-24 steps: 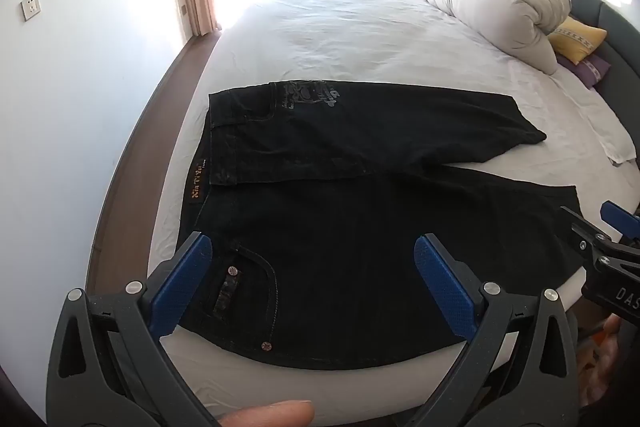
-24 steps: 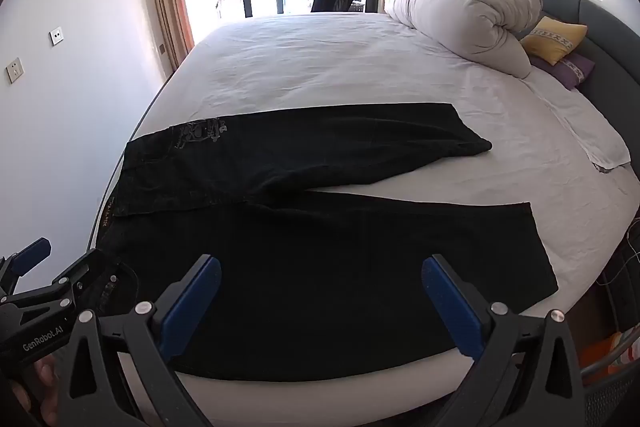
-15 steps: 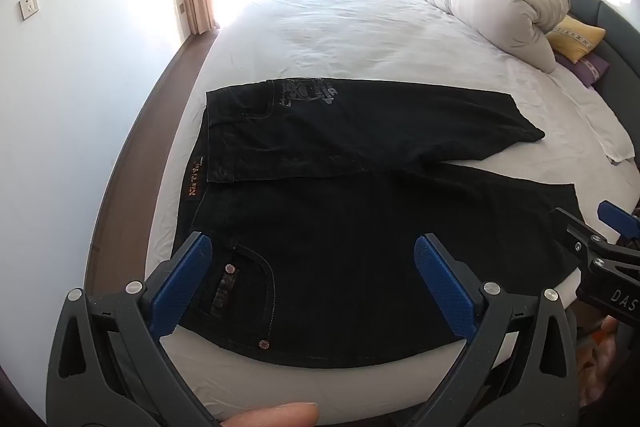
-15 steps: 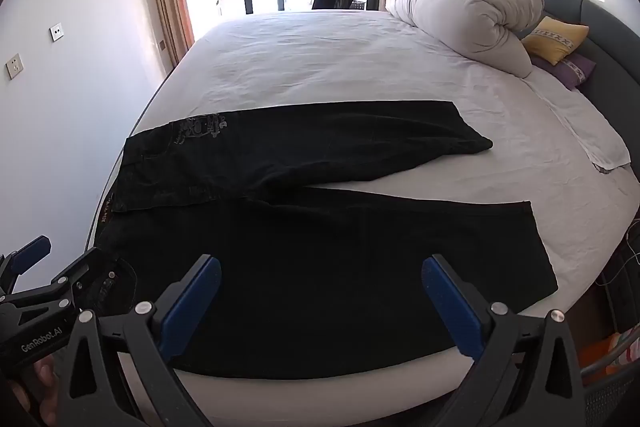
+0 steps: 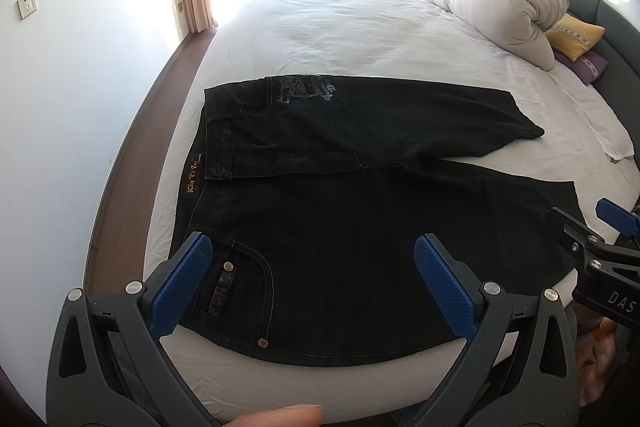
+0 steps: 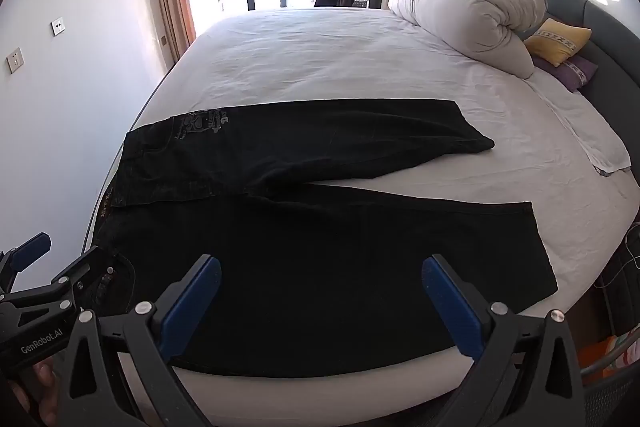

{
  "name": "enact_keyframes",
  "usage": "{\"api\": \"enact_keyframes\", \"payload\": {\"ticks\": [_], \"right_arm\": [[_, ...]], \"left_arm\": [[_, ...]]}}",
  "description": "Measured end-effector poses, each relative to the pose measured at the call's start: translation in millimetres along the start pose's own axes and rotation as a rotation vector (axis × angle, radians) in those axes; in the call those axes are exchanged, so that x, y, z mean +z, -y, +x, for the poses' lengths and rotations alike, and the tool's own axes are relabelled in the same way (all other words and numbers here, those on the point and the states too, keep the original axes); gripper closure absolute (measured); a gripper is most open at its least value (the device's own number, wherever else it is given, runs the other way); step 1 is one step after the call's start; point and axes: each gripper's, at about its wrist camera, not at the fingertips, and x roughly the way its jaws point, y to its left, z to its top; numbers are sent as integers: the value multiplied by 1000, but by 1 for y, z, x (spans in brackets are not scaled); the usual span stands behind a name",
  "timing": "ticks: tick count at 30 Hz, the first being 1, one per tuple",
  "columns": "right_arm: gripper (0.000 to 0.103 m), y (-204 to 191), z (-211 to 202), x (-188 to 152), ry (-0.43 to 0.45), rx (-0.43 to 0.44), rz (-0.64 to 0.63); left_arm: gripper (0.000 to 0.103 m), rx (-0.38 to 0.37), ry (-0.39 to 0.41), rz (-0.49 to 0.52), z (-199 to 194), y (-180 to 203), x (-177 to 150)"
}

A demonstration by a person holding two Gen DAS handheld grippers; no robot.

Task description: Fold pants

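Black jeans (image 5: 340, 195) lie flat on the white bed (image 5: 340, 39), waistband to the left, legs spread to the right; they also show in the right wrist view (image 6: 320, 227). The far half of the waist is turned over, showing a grey print (image 5: 306, 89). My left gripper (image 5: 316, 267) is open, hovering over the near pocket (image 5: 240, 287) at the waist. My right gripper (image 6: 320, 287) is open, hovering over the near leg close to the bed's front edge. Each gripper shows at the other view's edge: the right one (image 5: 592, 247) and the left one (image 6: 52, 279).
A rolled white duvet (image 5: 504, 11) lies at the back right with a yellow pillow (image 5: 574, 35) and a purple pillow (image 5: 588, 65). A white folded cloth (image 5: 604, 131) lies at the right. A wall (image 5: 60, 87) and floor strip run along the left.
Both grippers have drawn slightly back and up from the jeans; the jeans sit a little farther in both views. Both stay open. The jeans have not moved.
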Motion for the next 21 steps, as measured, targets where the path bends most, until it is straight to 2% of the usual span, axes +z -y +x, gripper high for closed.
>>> {"api": "enact_keyframes", "payload": {"ticks": [21], "right_arm": [[0,-6,3,-1,-7,-6,-4]], "left_arm": [[0,-7,-7,-2,0,2,-5]]}}
